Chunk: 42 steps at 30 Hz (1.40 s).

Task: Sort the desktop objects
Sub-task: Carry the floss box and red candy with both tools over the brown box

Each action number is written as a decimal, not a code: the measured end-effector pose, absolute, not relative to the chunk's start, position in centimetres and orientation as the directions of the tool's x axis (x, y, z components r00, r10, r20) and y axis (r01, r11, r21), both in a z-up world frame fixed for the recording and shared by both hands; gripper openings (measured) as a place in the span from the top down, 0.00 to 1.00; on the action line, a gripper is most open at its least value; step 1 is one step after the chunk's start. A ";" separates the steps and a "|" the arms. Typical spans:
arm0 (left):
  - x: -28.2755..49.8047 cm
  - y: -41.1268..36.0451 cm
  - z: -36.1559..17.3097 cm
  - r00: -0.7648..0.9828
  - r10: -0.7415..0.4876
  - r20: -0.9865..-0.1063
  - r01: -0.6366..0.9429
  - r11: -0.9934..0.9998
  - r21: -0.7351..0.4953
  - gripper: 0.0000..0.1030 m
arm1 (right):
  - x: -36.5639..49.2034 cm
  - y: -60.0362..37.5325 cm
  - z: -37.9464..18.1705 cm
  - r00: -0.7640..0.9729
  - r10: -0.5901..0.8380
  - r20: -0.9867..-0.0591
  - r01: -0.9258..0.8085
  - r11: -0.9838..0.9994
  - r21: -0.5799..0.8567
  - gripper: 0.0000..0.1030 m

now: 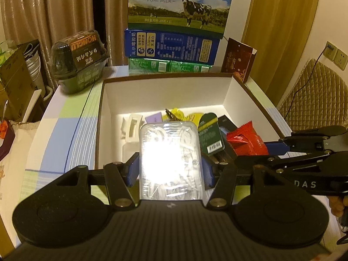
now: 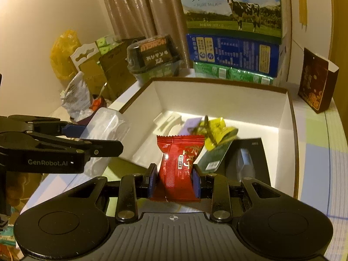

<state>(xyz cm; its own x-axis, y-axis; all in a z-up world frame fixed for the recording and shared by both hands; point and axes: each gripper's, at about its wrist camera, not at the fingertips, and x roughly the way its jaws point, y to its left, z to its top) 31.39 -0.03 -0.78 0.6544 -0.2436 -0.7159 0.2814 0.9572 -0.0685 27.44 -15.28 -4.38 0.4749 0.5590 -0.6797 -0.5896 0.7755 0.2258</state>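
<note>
Your left gripper point(image 1: 171, 169) is closest to you, and its two blue pads squeeze the sides of a clear plastic case point(image 1: 171, 163) with white things inside; bright light shines off its lid, so you cannot tell what they are; the case hangs over the near edge of the big white box point(image 1: 167, 91) on the table point(image 1: 65, 130); your right gripper point(image 2: 174, 182) has its jaws closed most of the way on a red snack packet point(image 2: 179, 165), pinching it in the middle so it bends like a bow, also over the near part of the box; inside the box lie a white plastic tray point(image 1: 131, 128), a small purple card point(image 1: 153, 117), a yellow wrapper point(image 2: 215, 128), a dark green card point(image 1: 209, 134) and a black box point(image 2: 248, 161); behind the white box stands a stack with a milk carton point(image 1: 180, 4) on top; a black bowl pack point(image 1: 79, 61) sits at the far left corner of the table; a dark red box point(image 2: 316, 82) stands at the far right.
</note>
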 end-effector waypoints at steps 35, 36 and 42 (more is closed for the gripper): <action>42.3 0.6 -7.7 0.524 -0.166 -0.835 0.238 0.970 -0.044 0.49 | 37.3 -10.3 -11.0 0.344 0.492 -0.800 -0.563 0.790 0.244 0.70; 42.4 0.6 -8.0 0.516 -0.167 -0.840 0.239 0.970 -0.045 0.49 | 37.4 -10.3 -11.2 0.338 0.491 -0.803 -0.564 0.789 0.244 0.70; 42.6 0.2 -8.5 0.515 -0.137 -0.846 0.264 0.965 0.004 0.49 | 37.4 -10.2 -11.8 0.314 0.487 -0.815 -0.574 0.781 0.245 0.70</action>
<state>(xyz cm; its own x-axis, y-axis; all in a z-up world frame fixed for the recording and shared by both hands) 42.56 0.17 -8.49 0.5152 -0.1370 -0.8460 0.2639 0.9645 0.0045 37.43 -10.20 -11.81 0.3142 0.4865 -0.8152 -0.5740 0.7813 0.2450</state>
